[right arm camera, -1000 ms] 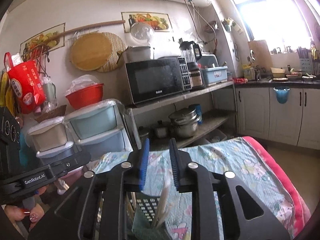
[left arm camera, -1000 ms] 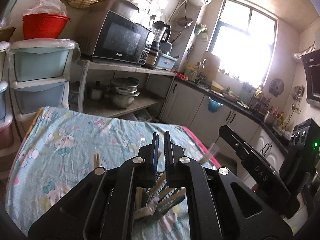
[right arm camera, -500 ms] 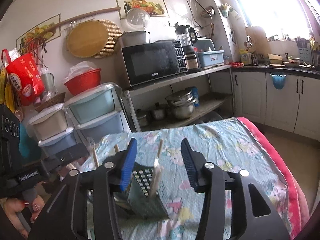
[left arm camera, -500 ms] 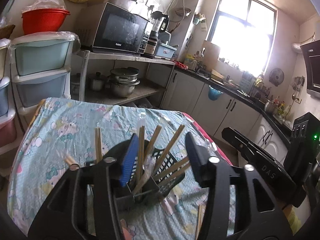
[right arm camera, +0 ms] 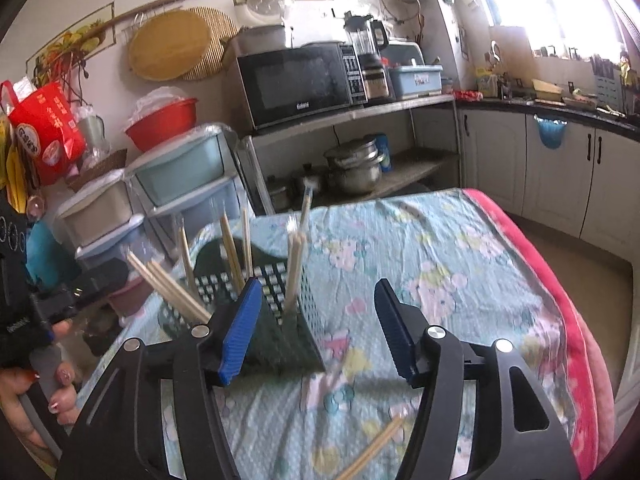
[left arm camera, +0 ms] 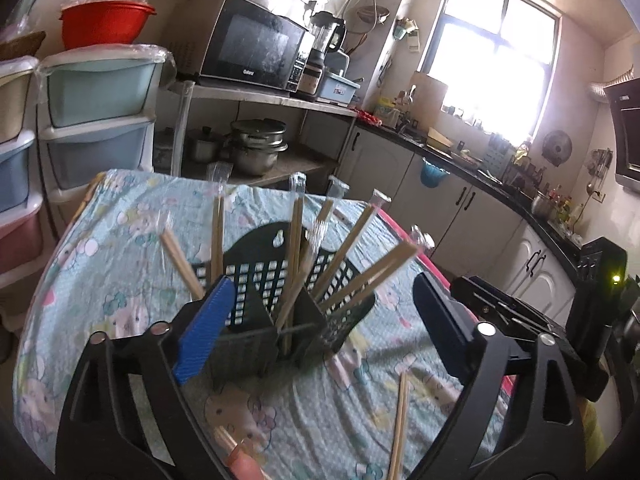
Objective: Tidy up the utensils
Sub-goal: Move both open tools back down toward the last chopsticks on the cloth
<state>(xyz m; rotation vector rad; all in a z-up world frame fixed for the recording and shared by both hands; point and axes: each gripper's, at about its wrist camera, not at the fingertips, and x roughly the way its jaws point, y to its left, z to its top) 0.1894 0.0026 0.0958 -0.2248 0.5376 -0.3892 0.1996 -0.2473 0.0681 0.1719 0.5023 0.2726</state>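
A black perforated utensil holder (left arm camera: 276,280) stands on the table, with several wrapped wooden chopstick pairs (left arm camera: 296,240) leaning out of it. It also shows in the right wrist view (right arm camera: 280,300). My left gripper (left arm camera: 320,316) is open and empty, just in front of the holder. My right gripper (right arm camera: 316,316) is open and empty, just right of the holder. A loose chopstick pair (left arm camera: 400,420) lies on the cloth in front of the holder; it also shows in the right wrist view (right arm camera: 372,452).
The table has a light blue patterned cloth (left arm camera: 100,264) with a red edge (right arm camera: 560,300). Stacked plastic drawers (left arm camera: 96,120) and a shelf with a microwave (left arm camera: 256,48) and pots (left arm camera: 256,152) stand behind it. Kitchen cabinets (right arm camera: 560,168) run along the right.
Both grippers have opened from nearly shut to wide and have pulled back from the holder. More of the holder and its chopsticks now shows.
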